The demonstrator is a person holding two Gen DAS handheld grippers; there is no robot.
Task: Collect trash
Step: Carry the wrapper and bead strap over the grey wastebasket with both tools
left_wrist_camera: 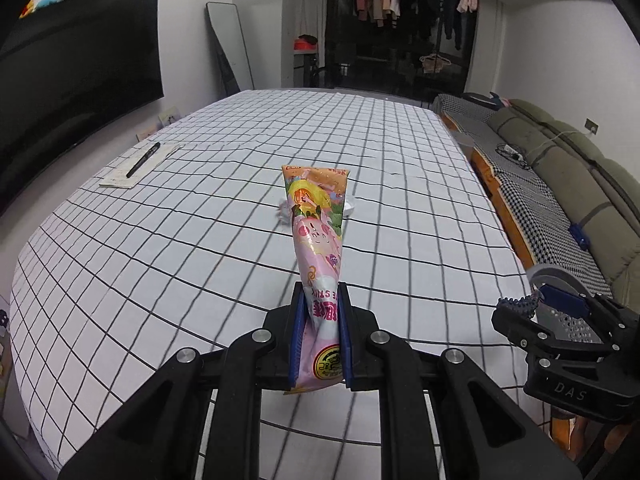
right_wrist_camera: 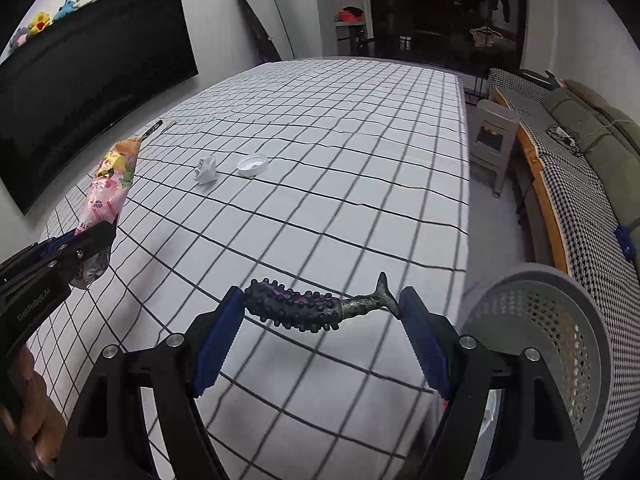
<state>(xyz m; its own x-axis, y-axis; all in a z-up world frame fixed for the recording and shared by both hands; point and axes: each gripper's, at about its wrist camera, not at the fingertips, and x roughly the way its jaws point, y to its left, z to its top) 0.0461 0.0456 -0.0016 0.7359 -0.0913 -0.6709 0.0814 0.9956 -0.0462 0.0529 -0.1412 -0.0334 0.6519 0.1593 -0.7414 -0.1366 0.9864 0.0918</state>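
1. Left gripper (left_wrist_camera: 320, 300): black frame, blue pads clamped tight on the lower part of a long pink and orange plastic snack wrapper (left_wrist_camera: 318, 240) printed with cartoon figures; wrapper standing up out of the pads, above the table.
2. Right gripper (right_wrist_camera: 320, 312): blue pads spread wide, holding a dark knobbly rubber toy with a fish-like tail (right_wrist_camera: 316, 306) endwise between them — knobbly end against the left pad, tail tip at the right pad; held above the table's near part.
3. Landmark: long table under a white cloth with a black grid (right_wrist_camera: 360, 160).
4. On the table, mid-length, toward its left side: a crumpled white scrap of paper (right_wrist_camera: 206, 170), and just beside it, to the right, a round white plastic lid (right_wrist_camera: 253, 165), apart from each other.
5. On the table's far left edge: a black pen (left_wrist_camera: 143, 160) lying on a white sheet of paper (left_wrist_camera: 120, 178).
6. Off the table's near right corner: a grey perforated plastic basket (right_wrist_camera: 552, 332), close beside the right gripper.
7. Right of the table, along the wall: an olive-green sofa with a houndstooth cover (left_wrist_camera: 560, 168).
8. Left of the table, on the wall: a large black screen (right_wrist_camera: 92, 80).
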